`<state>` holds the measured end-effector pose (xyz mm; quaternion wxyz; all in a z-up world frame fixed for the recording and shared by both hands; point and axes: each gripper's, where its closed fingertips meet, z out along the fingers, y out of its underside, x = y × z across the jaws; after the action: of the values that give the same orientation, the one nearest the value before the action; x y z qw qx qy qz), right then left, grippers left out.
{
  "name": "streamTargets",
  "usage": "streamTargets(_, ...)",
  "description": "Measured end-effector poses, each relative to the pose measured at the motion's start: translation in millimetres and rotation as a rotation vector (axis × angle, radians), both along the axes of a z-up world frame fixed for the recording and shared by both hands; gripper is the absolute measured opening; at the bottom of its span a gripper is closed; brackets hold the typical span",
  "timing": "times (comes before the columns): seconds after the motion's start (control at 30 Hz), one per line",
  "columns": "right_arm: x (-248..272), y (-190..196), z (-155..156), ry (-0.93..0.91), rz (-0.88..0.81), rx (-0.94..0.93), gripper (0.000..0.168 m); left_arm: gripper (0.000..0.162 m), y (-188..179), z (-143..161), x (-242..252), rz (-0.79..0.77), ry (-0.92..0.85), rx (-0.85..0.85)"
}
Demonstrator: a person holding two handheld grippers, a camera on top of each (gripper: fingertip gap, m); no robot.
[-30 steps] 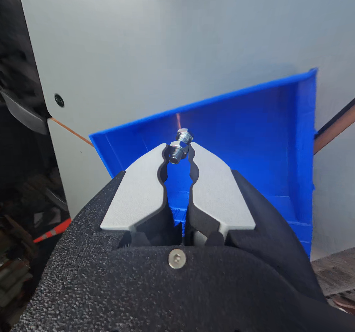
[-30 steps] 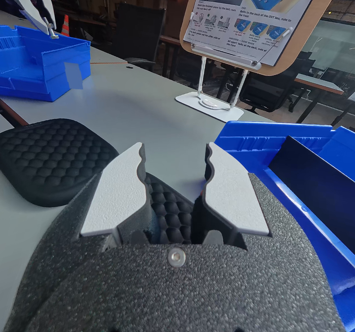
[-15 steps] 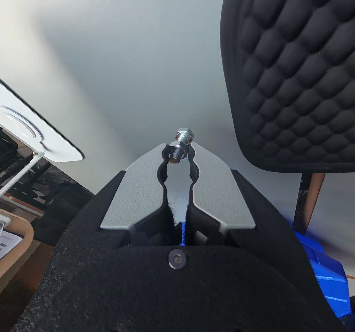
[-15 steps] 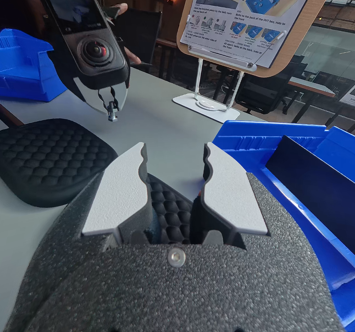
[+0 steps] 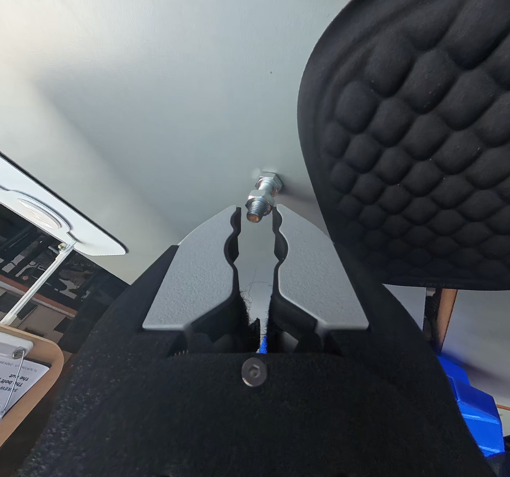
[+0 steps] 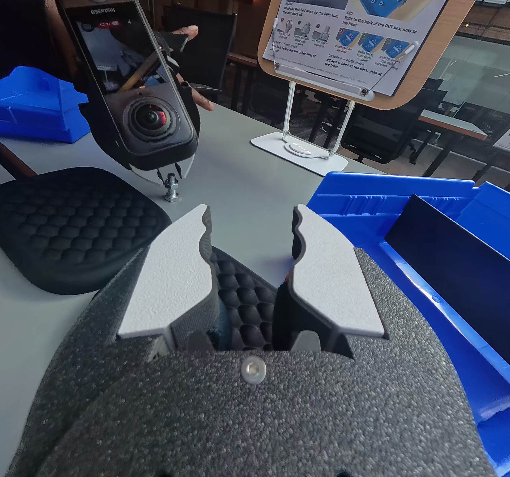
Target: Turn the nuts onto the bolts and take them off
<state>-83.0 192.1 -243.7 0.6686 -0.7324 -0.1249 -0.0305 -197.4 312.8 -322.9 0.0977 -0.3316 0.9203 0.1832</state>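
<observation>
Left tool (image 5: 255, 210) stands slightly parted around the small silver steel bolt (image 5: 264, 194) with its hexagonal nut (image 5: 259, 198), which stands head-down on the grey tabletop (image 5: 165, 91) beside the black quilted pad's (image 5: 414, 132) edge. Right tool (image 6: 249, 221) waits wide open, empty. A careless withdrawal could topple the bolt.

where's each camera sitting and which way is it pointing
Left wrist view: on the left gripper, aimed steeply down at the grey table and the bolt standing there beside the black pad; only its own fingers show.
Right wrist view: on the right gripper, low over the table, facing across it toward the instruction stand, with the blue bin on its right; its parted fingers and a hand behind the left gripper show.
Shared: bolt, black pad, stand, table.
</observation>
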Motion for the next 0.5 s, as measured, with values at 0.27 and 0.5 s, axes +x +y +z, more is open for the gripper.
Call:
streamTargets(0.27, -2, 0, 0, 0.029, 0.032, -0.019, 0.056, 0.063, -15, 31, 14, 0.234, -0.494, -0.354)
streamTargets(0.5, -38, 22, 2, 0.086, 0.26, -0.231, 0.057, 0.054, -57, 87, 10, 0.29, -1.251, -1.113)
